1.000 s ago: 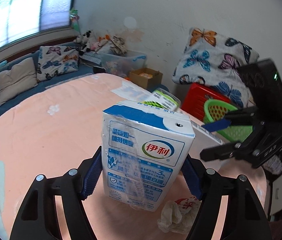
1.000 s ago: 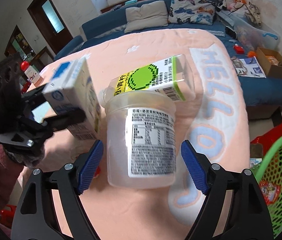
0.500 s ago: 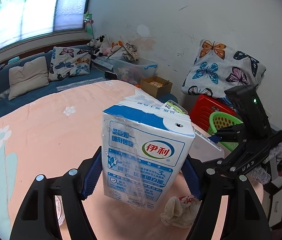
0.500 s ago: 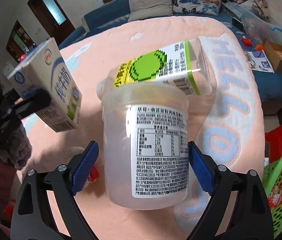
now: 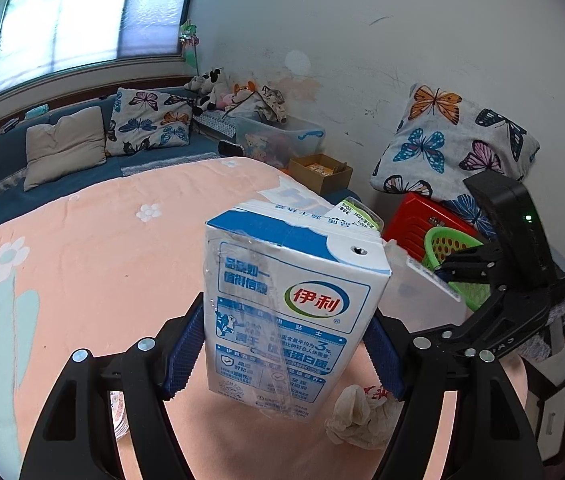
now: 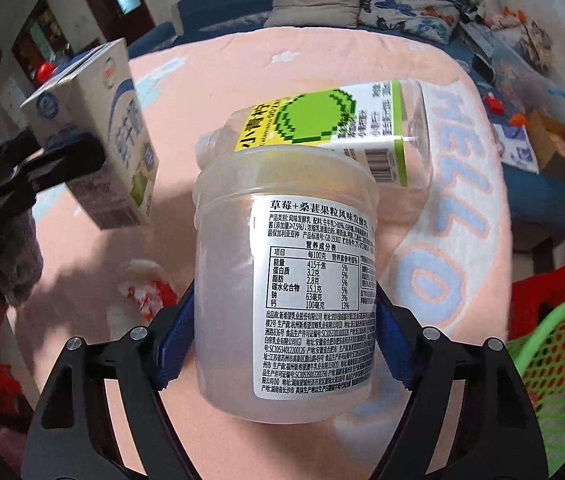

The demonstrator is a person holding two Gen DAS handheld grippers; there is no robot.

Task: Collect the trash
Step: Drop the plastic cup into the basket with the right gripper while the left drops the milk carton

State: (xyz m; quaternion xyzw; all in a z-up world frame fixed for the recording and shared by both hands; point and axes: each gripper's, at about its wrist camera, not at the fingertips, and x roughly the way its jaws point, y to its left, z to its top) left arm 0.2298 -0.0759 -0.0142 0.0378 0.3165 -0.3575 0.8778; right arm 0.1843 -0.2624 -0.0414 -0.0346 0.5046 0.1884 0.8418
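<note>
Both loads have risen since a second ago: the milk carton (image 5: 290,316) now hangs clear of the peach blanket (image 5: 82,264), and the clear plastic tub (image 6: 286,280) has come up off it too, where earlier it stood on the bed.

Clenched on the carton, the left gripper (image 5: 286,348) presses its blue ribbed pads (image 5: 184,344) against the two narrow sides. Likewise the right gripper (image 6: 284,340) is clamped on the tub, low on its body. So the lift is done and the carry is the step in hand, judging by the green basket (image 6: 554,384) waiting off the bed's edge beside a red crate (image 5: 422,220).

Next, each piece needs to travel over that basket's rim before the fingers let go (the tub is nearer to it, so it would likely go first).

As for materials: the carton is waxed paperboard, boxy, with a loose film wrapper wrinkled over its front and a punched straw hole on top; it should resist a squeeze modestly. By contrast the tub is smooth, translucent, round and lidded, with a white printed label, and could slip or twist in the pads.

Left behind on the blanket are a lying bottle with a green label (image 6: 342,128) and a crumpled wrapper (image 5: 358,412), soft paper with red print, both yet to be collected.
</note>
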